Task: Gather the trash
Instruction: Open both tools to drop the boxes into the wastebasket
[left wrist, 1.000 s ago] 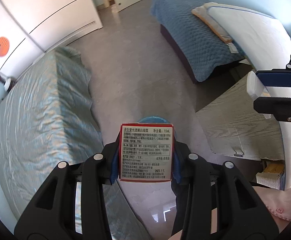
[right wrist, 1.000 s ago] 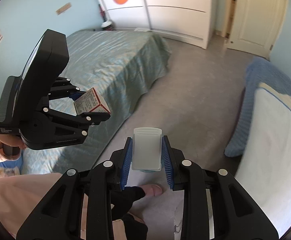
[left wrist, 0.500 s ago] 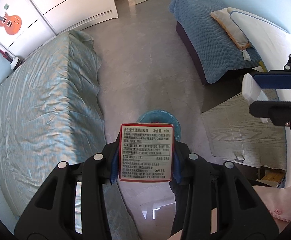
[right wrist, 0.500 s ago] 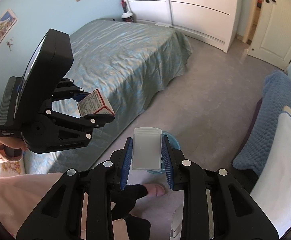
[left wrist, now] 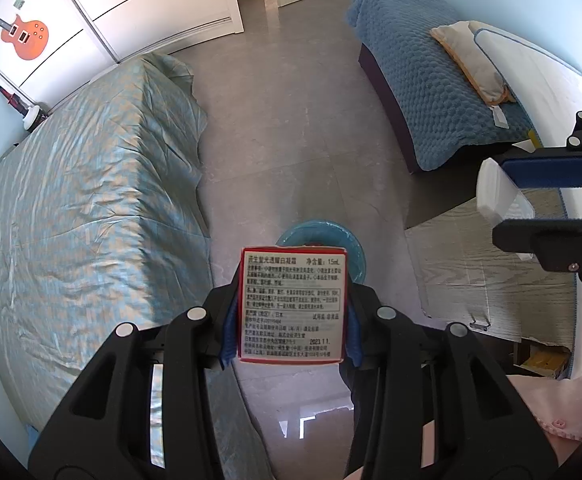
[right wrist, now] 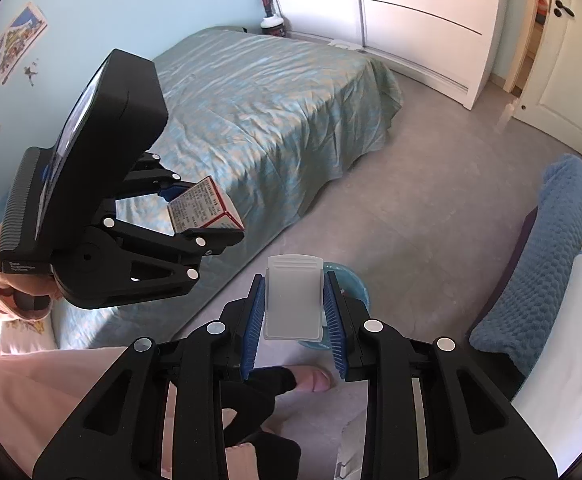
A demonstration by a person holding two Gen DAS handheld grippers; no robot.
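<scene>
From the left wrist view, the left tool (left wrist: 293, 308) is clamped on a small red-bordered white cardboard carton (left wrist: 294, 303) printed with dense black text, its blue pads pressing the two narrow sides and its long axis running straight out along the fingers. Just beyond the carton's far end, and below it on the grey tiled floor (left wrist: 291, 128), the rim of a round blue plastic bin (left wrist: 353, 248) shows, so the bin lies ahead of and under this tool. Off to that tool's right, the right tool (left wrist: 531, 204) grips a translucent white plastic case (left wrist: 499, 196), which hangs over a pale wood-grain board (left wrist: 491, 280) rather than over the bin. In the right wrist view, the right tool (right wrist: 294, 304) is closed on the same frosted case (right wrist: 293, 300), flat face up, long axis in line with the fingers. The blue bin (right wrist: 357, 286) peeks out past the case's far right corner, directly beneath the fingertips, beside the person's slippered foot (right wrist: 311, 380). To this tool's left, the left tool (right wrist: 207, 216) carries the carton (right wrist: 201, 210) tilted, over the edge of the teal-covered bed (right wrist: 271, 100). I judge both hands close to the drop, the right one perhaps nearer above the opening; each piece needs only a short carry forward, then a release.
</scene>
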